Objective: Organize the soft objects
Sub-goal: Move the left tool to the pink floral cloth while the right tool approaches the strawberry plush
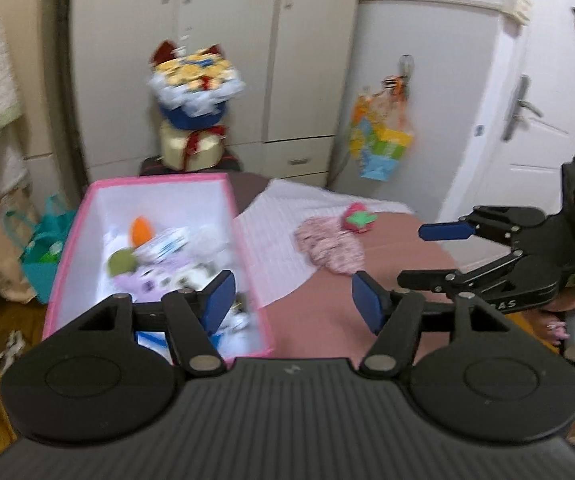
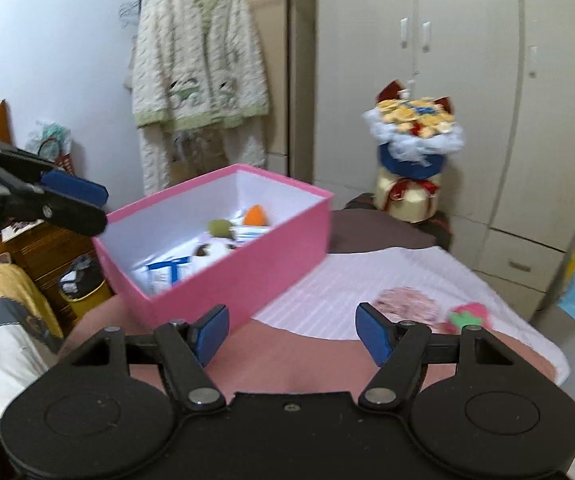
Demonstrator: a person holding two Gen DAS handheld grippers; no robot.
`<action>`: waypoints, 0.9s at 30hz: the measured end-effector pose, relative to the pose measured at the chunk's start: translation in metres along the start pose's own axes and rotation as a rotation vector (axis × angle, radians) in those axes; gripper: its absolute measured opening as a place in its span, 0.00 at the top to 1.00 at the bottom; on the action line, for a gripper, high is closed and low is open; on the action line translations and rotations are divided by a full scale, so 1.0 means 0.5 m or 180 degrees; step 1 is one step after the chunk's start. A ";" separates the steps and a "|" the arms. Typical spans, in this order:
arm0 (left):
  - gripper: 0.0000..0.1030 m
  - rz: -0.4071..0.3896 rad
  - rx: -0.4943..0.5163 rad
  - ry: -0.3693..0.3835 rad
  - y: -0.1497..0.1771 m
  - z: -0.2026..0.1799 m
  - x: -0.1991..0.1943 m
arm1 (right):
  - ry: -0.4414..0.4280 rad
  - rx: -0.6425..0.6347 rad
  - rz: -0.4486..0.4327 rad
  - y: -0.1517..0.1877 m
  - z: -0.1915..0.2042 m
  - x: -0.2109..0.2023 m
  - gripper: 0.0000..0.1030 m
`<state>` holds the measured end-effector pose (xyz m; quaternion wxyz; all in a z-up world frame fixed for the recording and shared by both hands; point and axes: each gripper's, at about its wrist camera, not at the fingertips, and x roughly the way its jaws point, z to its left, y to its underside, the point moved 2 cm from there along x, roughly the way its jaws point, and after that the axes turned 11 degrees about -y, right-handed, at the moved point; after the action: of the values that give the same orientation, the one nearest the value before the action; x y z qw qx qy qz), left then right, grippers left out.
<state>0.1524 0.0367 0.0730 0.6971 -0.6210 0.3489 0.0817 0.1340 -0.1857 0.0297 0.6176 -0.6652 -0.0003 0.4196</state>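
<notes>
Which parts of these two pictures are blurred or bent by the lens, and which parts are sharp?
Left wrist view: the bouquet and the toys in the pink box are smeared by motion, while the left gripper is sharp and the door curves. Right wrist view: the hanging robe and bouquet are soft, the right gripper crisp, corners dark.

Beyond the jaws stands a cream wardrobe [image 1: 223, 60], and before it a bouquet in a blue wrap [image 1: 195, 88] sits on a cream round box with a red ribbon [image 1: 191, 148]. Right of the jaws a colourful gift bag [image 1: 379, 136] hangs near a white door [image 1: 535, 92]. Left of them a white-and-green fleece robe [image 2: 199, 76] hangs, with a teal bag [image 1: 43, 252] below.
</notes>
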 end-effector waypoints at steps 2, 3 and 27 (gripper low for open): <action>0.37 -0.0031 0.0089 0.0071 -0.014 -0.032 0.015 | 0.0082 0.0116 -0.0081 0.023 -0.040 -0.018 0.26; 0.36 -0.0035 0.0129 0.0123 -0.019 -0.049 0.025 | 0.0099 0.0193 -0.0123 0.032 -0.059 -0.025 0.26; 0.25 -0.0155 -0.0367 0.0255 -0.013 -0.221 0.338 | 0.0133 0.0488 -0.0470 0.069 -0.391 0.020 0.25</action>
<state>0.2388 -0.1208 -0.0194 0.6474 -0.6712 0.3561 0.0598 0.2317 -0.3494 -0.0266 0.6958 -0.6228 -0.0044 0.3577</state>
